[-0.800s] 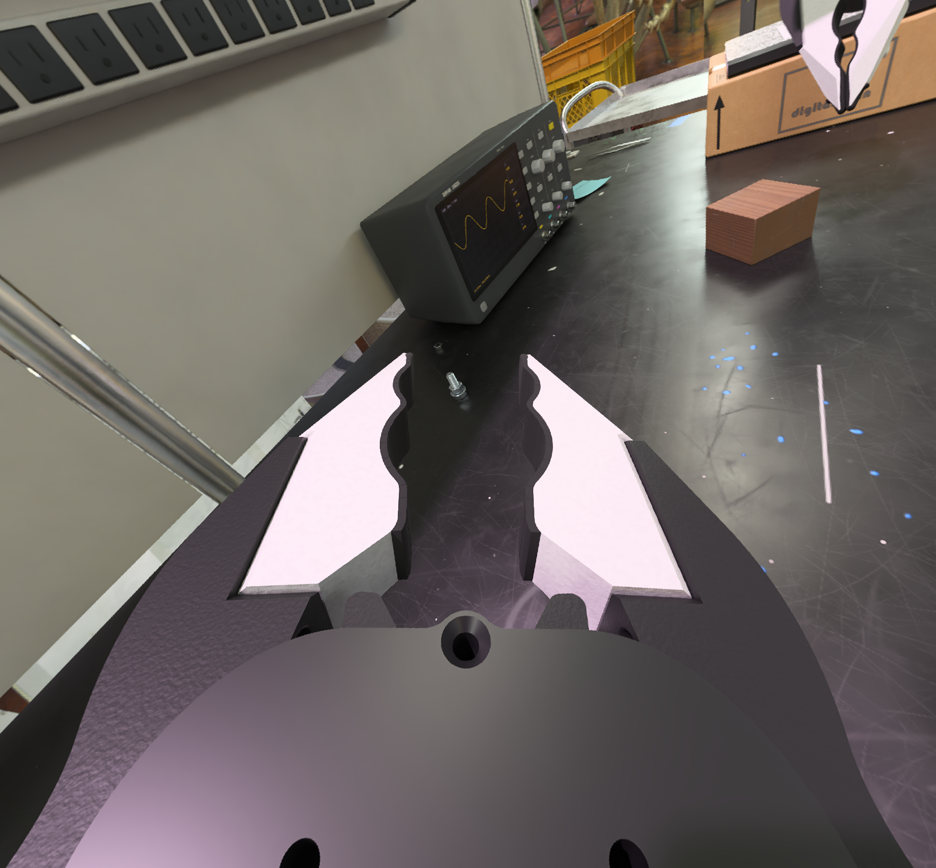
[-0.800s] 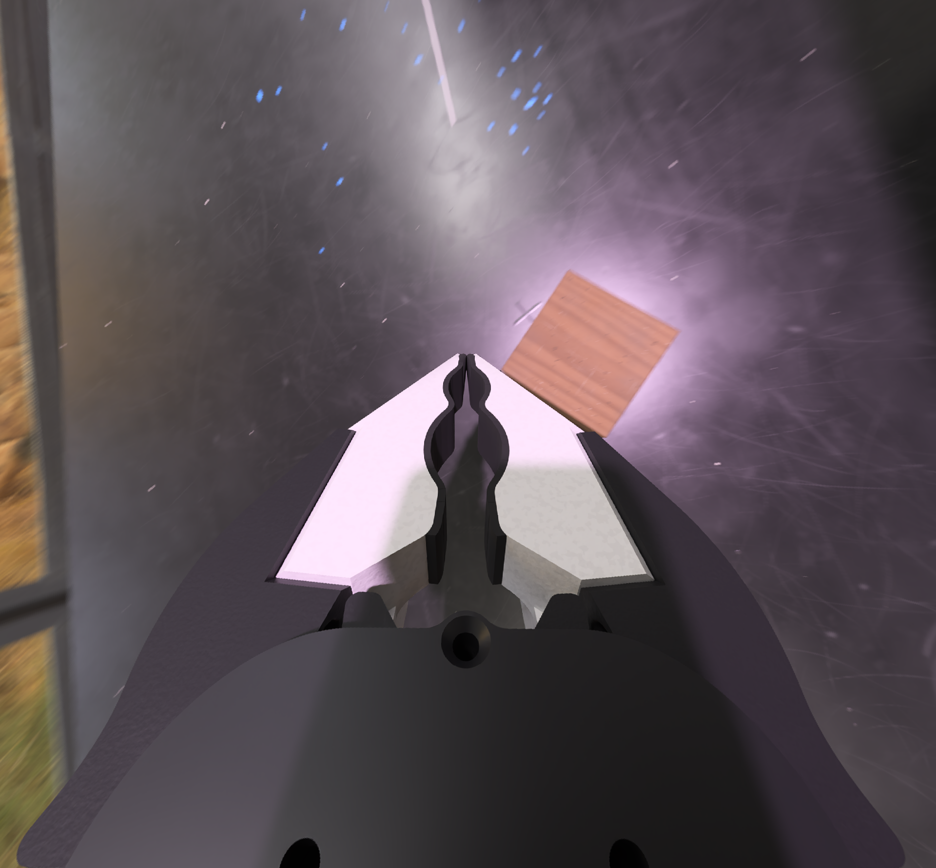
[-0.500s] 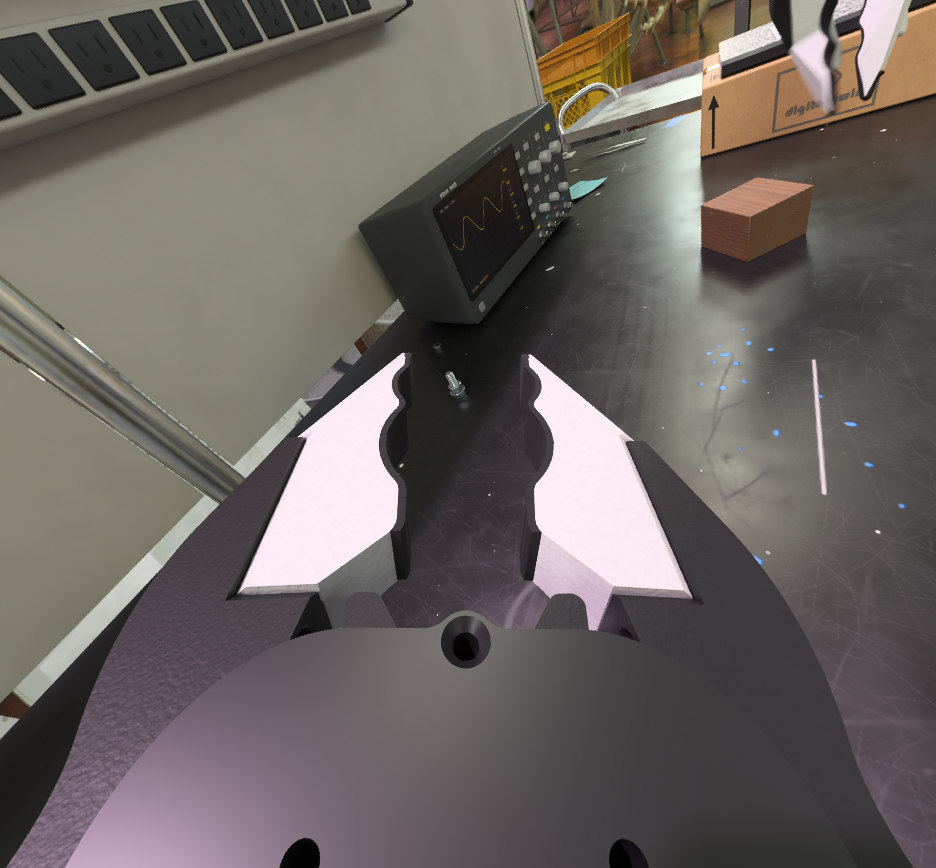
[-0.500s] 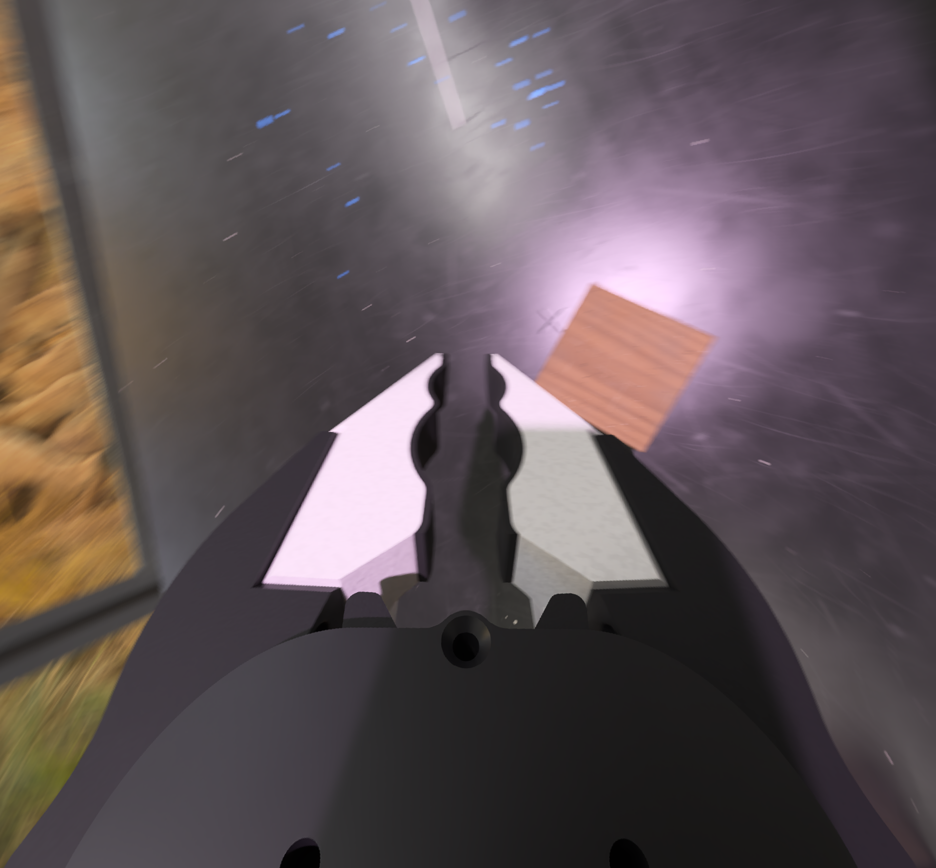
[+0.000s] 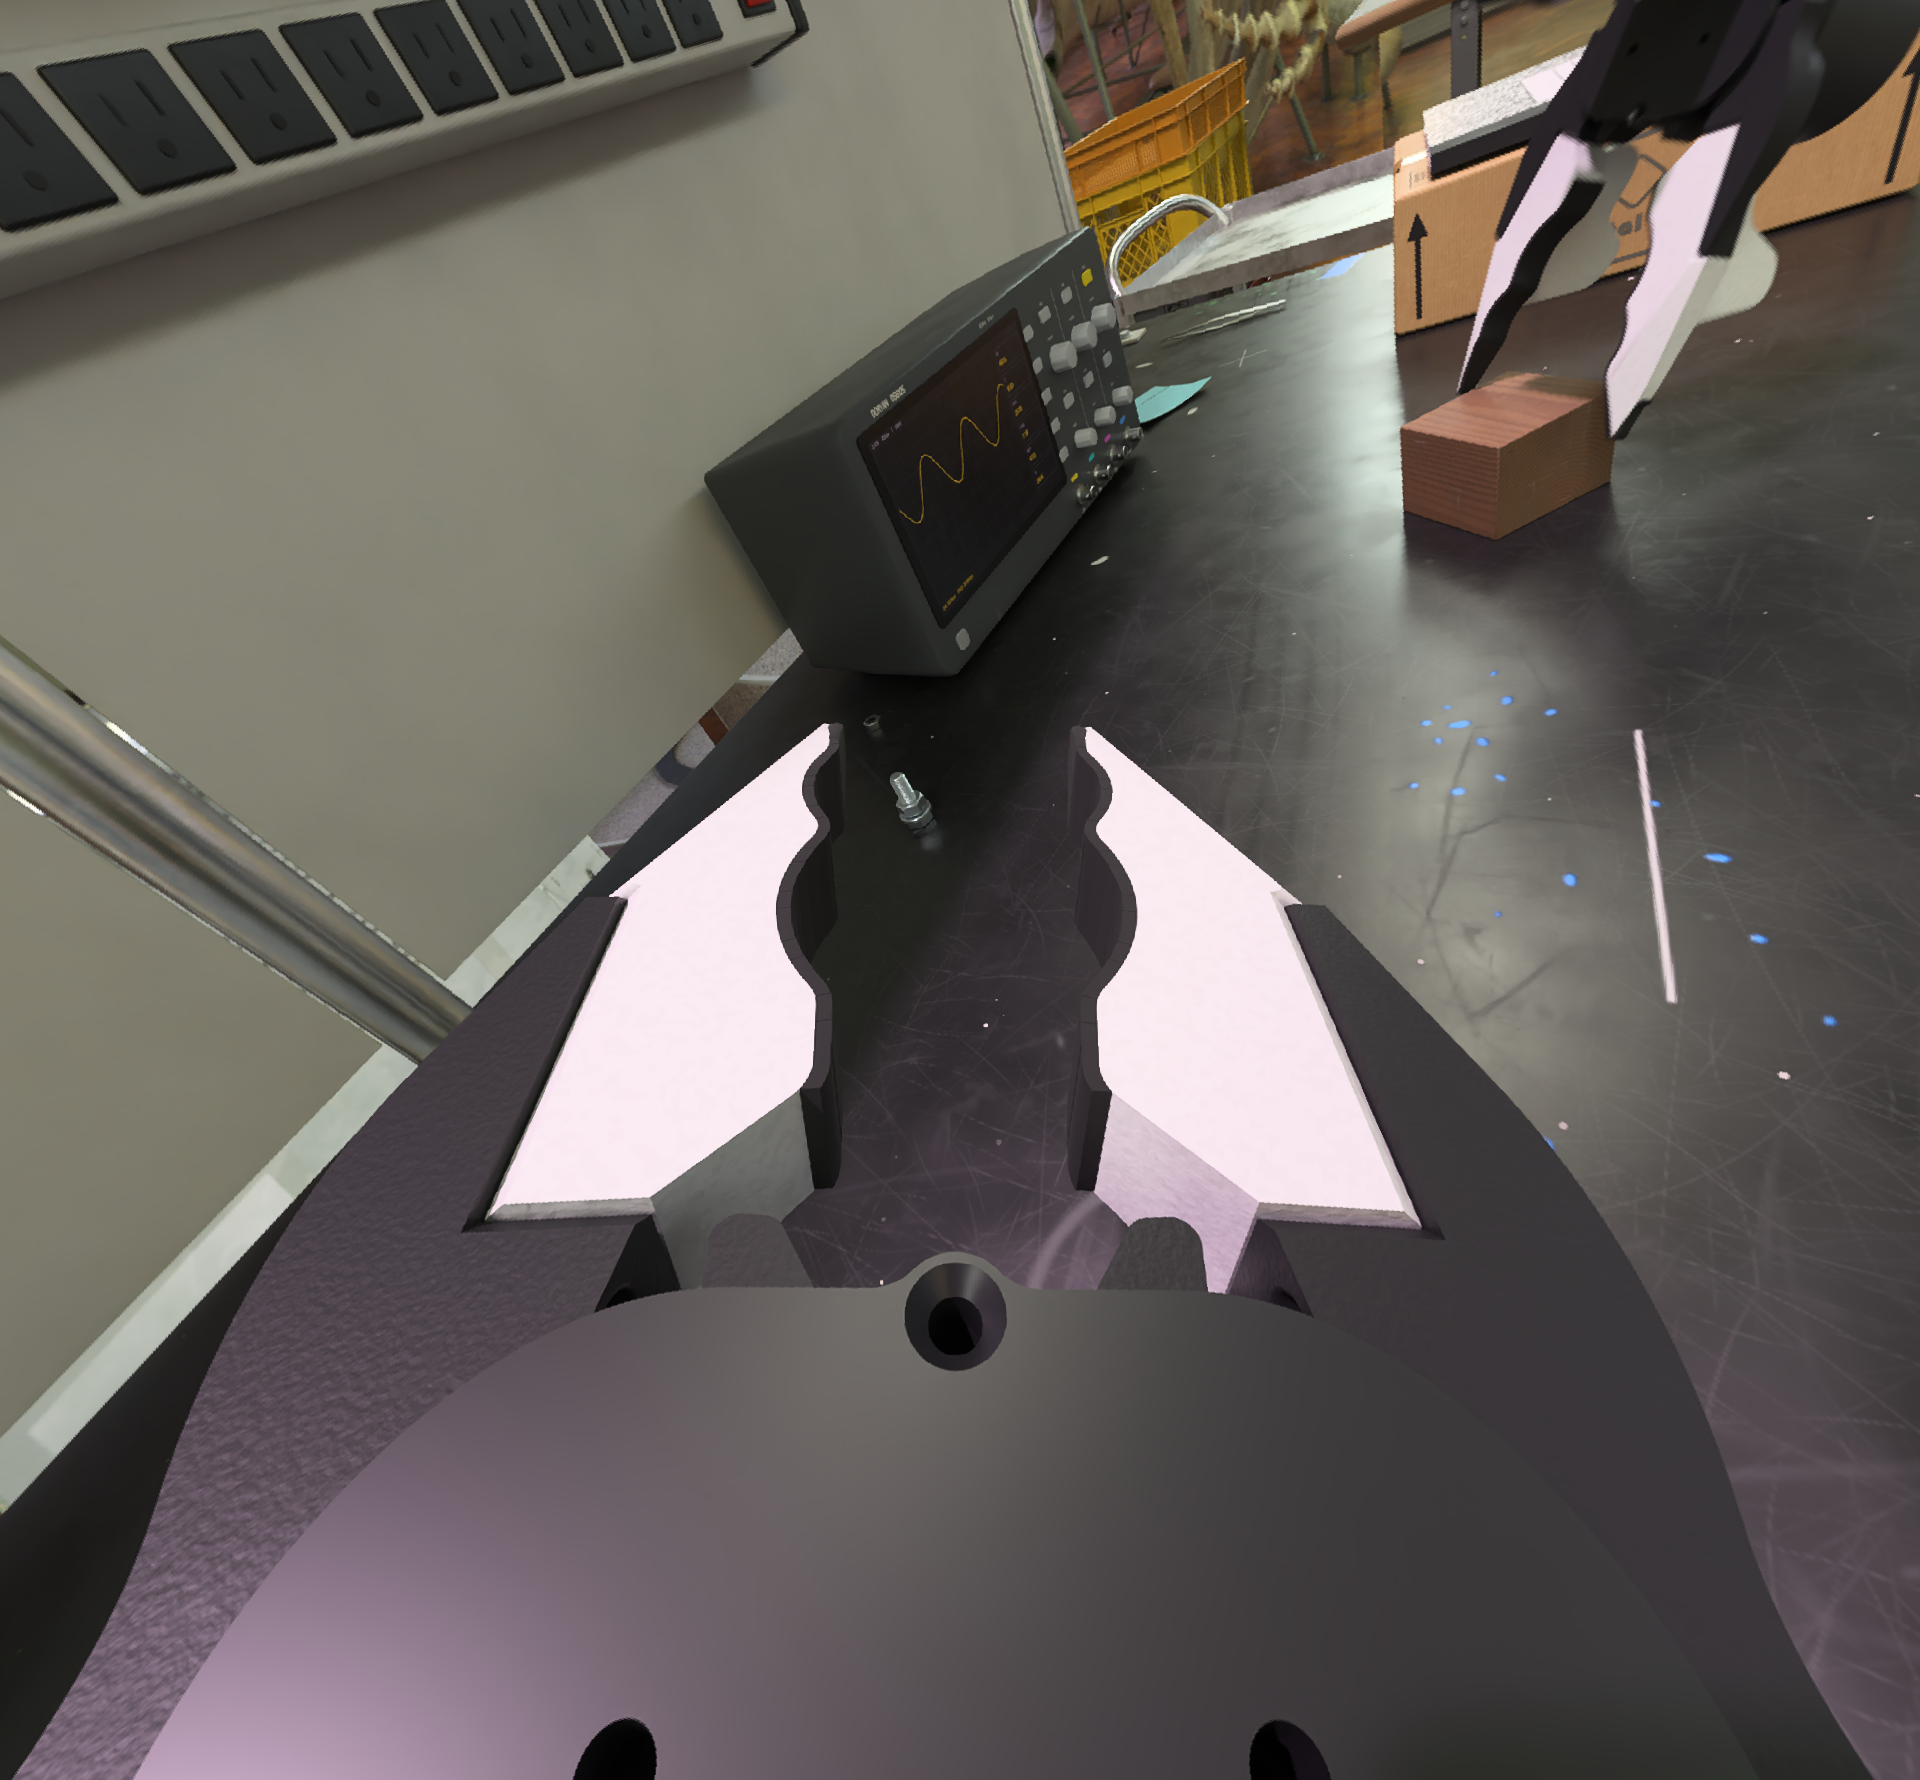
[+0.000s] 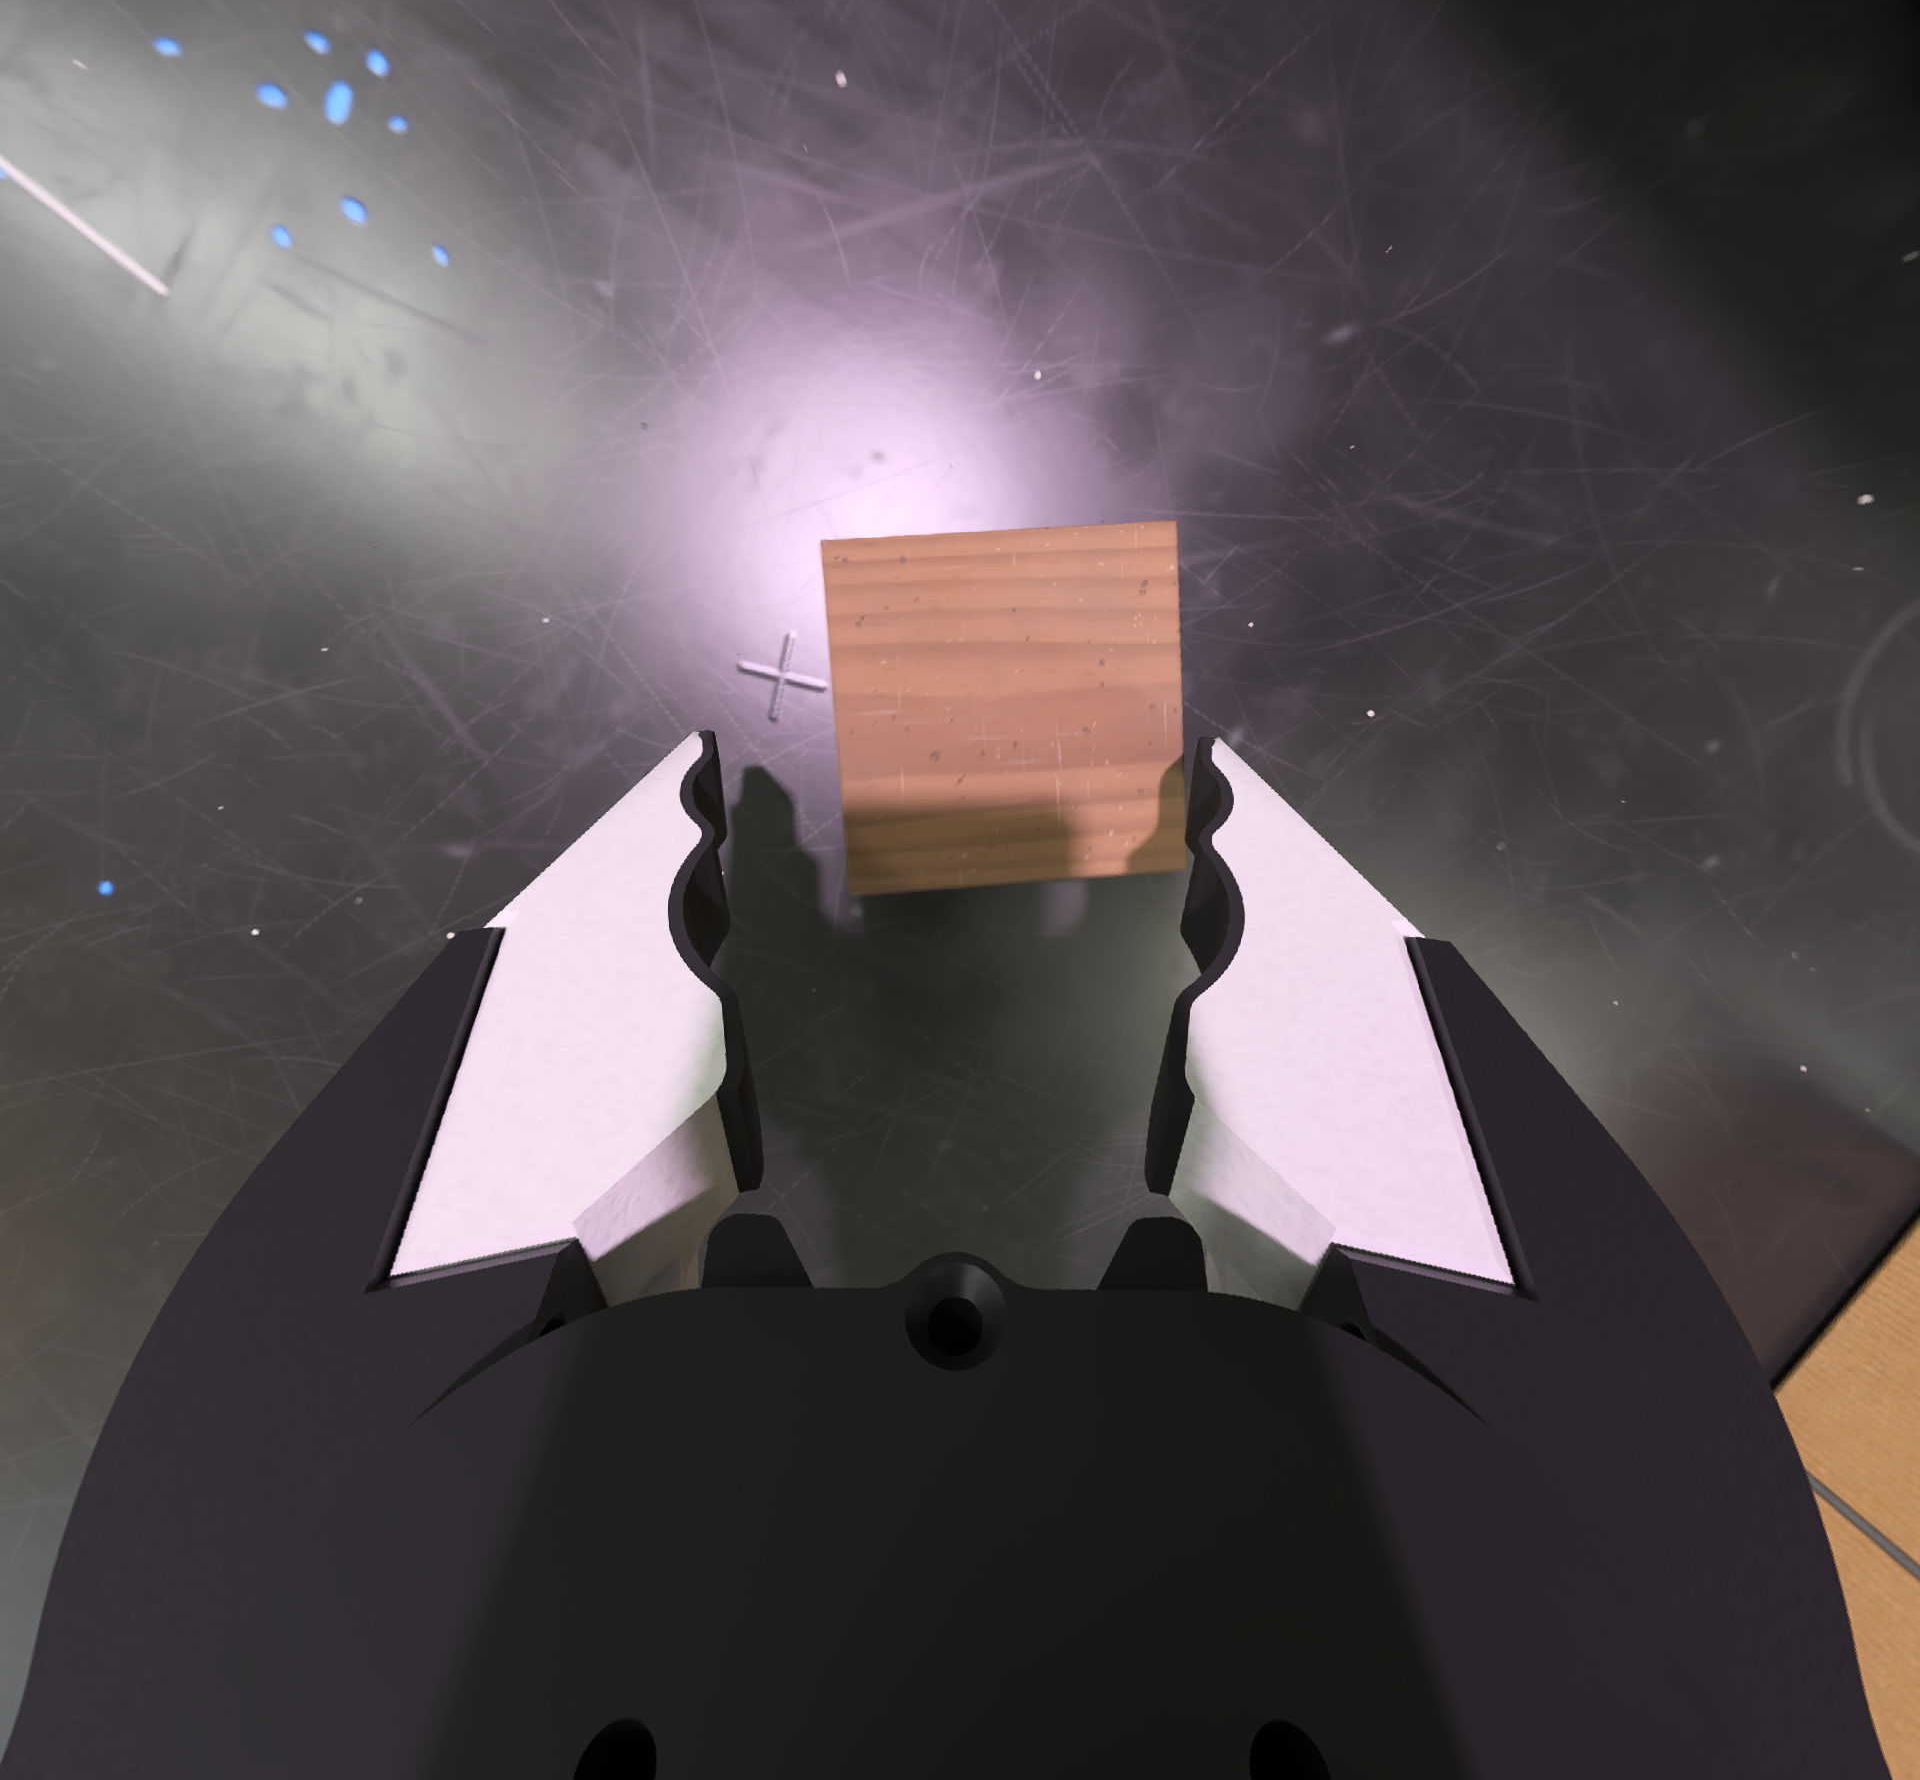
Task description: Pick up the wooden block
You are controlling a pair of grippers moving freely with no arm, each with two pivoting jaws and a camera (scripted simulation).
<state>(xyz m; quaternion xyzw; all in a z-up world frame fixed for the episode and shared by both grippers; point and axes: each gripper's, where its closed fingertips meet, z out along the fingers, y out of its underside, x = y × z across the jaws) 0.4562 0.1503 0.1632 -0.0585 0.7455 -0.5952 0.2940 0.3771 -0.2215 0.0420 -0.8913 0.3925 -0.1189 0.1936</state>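
Note:
The wooden block (image 6: 1006,707) lies flat on the dark scratched bench top (image 6: 1455,380). My right gripper (image 6: 951,743) is open and hangs right above the block, pointing down, with its fingertips spread about as wide as the block. In the left wrist view the block (image 5: 1501,457) sits at the far right, and the right gripper (image 5: 1548,405) shows over it with one tip at each side. My left gripper (image 5: 956,733) is open and empty, low over the bench and far from the block.
An oscilloscope (image 5: 935,473) stands against the grey wall, with a power strip (image 5: 384,68) above it. A small bolt (image 5: 911,800) lies between my left fingertips. A cardboard box (image 5: 1455,255) stands behind the block, and a metal rail (image 5: 208,878) runs at left.
My right gripper has opened from shut to wide, turned, and come down over the block, which now lies square between its tips. My left gripper has stayed put.

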